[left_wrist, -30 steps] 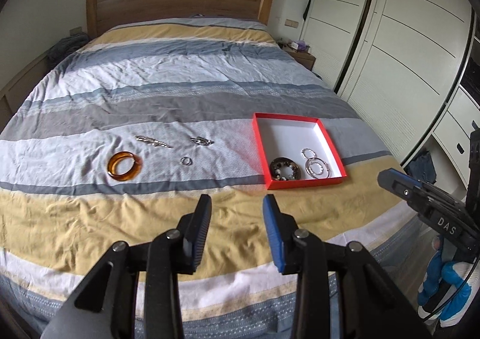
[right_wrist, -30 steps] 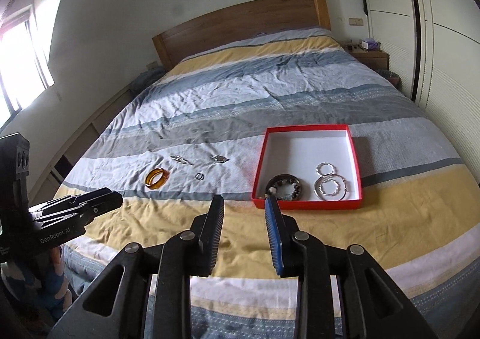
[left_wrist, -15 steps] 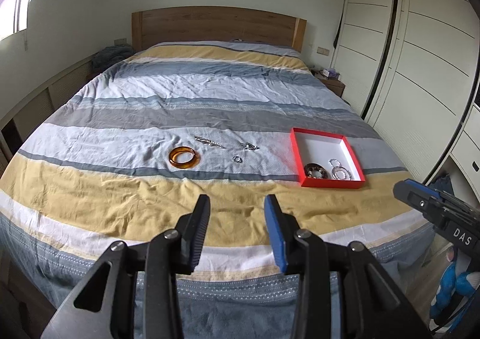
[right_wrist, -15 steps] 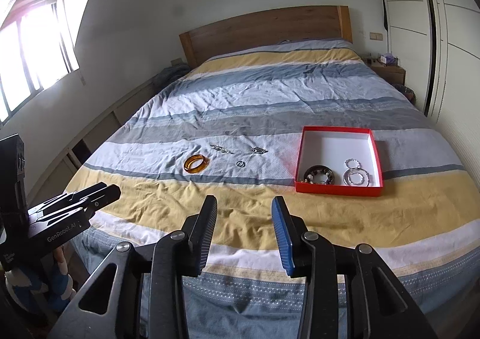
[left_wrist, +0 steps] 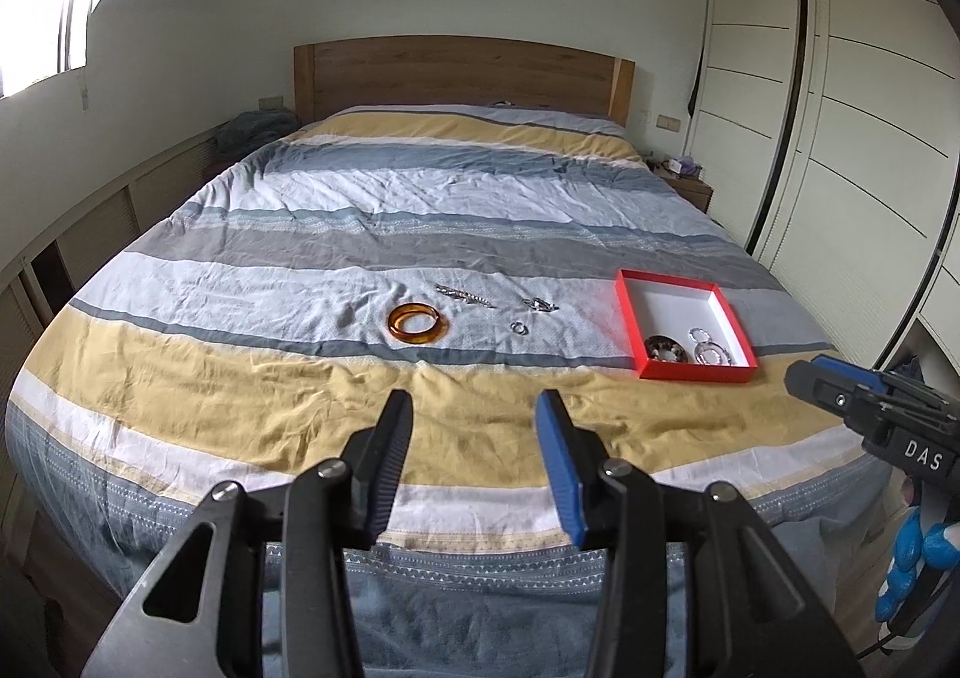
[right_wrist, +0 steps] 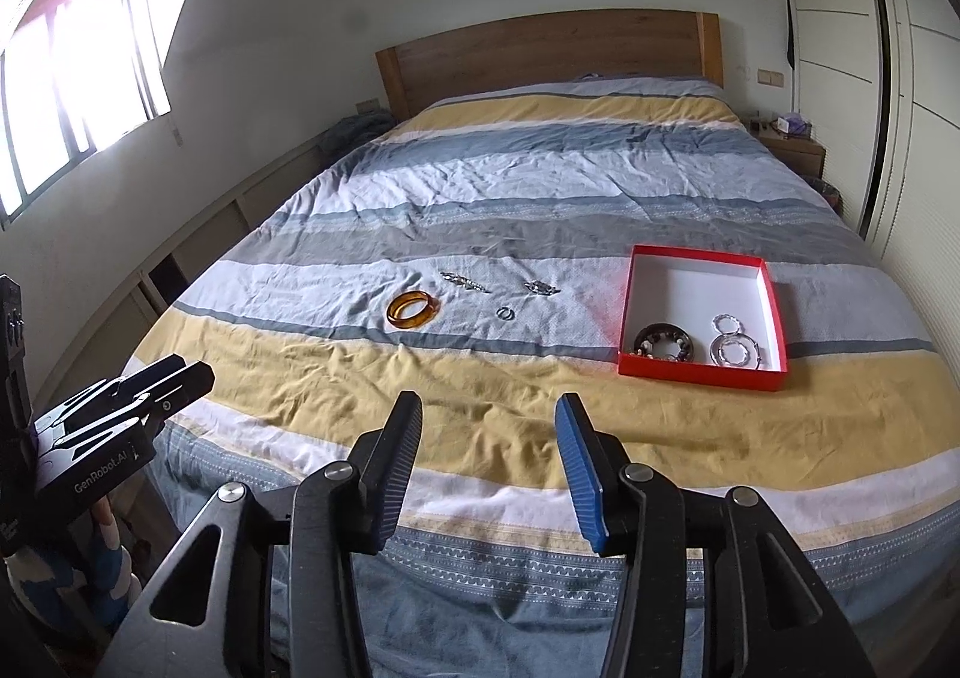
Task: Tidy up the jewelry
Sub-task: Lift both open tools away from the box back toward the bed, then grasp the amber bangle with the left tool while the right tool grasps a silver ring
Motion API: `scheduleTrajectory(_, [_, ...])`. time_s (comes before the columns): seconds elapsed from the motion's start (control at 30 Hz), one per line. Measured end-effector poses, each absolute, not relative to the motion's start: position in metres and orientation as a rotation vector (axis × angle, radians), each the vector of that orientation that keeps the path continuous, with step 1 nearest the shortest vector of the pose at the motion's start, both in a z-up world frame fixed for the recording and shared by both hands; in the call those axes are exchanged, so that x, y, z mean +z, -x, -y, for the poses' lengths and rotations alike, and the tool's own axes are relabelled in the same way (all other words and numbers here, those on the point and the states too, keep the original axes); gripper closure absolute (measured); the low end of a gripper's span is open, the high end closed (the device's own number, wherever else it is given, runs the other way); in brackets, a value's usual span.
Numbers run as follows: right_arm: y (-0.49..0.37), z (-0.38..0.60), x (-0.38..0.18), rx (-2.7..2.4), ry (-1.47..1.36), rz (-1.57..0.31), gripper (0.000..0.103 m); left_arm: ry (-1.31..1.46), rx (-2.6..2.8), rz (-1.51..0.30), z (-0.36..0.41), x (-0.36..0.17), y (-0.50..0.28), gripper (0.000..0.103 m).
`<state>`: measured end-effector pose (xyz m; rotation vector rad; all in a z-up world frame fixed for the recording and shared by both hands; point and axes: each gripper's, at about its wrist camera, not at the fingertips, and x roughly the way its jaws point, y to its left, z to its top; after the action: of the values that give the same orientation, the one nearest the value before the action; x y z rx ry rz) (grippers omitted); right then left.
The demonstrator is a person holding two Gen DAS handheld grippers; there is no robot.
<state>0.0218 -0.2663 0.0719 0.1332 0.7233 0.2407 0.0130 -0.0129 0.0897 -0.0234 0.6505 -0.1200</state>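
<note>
A red box (left_wrist: 627, 306) (right_wrist: 627, 312) with a white inside lies on the striped bed at the right. In it are a dark beaded bracelet (left_wrist: 665, 348) (right_wrist: 665, 341) and silver rings (left_wrist: 711, 353) (right_wrist: 733, 349). On the cover to its left lie an amber bangle (left_wrist: 418, 323) (right_wrist: 412, 309), a small silver ring (left_wrist: 518, 327) (right_wrist: 506, 313), a silver chain piece (left_wrist: 465, 293) (right_wrist: 465, 281) and a silver clasp piece (left_wrist: 540, 304) (right_wrist: 542, 287). My left gripper (left_wrist: 474, 420) and right gripper (right_wrist: 487, 423) are both open and empty, held back over the foot of the bed.
The bed (left_wrist: 420, 210) has a wooden headboard (left_wrist: 462, 72). White wardrobe doors (left_wrist: 840, 108) stand at the right, with a nightstand (right_wrist: 792, 150) beside them. Low cabinets (right_wrist: 198, 252) and a window (right_wrist: 72, 78) line the left wall.
Both grippers have pulled back and up from the bed, so the jewelry and box look smaller and farther. Both stay open; their jaws have opened wider.
</note>
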Motion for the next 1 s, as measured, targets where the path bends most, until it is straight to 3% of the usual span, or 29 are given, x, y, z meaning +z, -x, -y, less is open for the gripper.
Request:
scheduleTrajectory(0.43, [-0.065, 0.263, 0.031, 0.247, -0.157, -0.84, 0.057, 0.058, -0.092, -0.758, 0.003, 0.049, -0.06, 0.062])
scheduleTrajectory(1.0, [-0.15, 0.25, -0.04, 0.277, -0.135, -1.022, 0.054, 0.097, -0.048, -1.013, -0.019, -0.049, -0.144, 0.062])
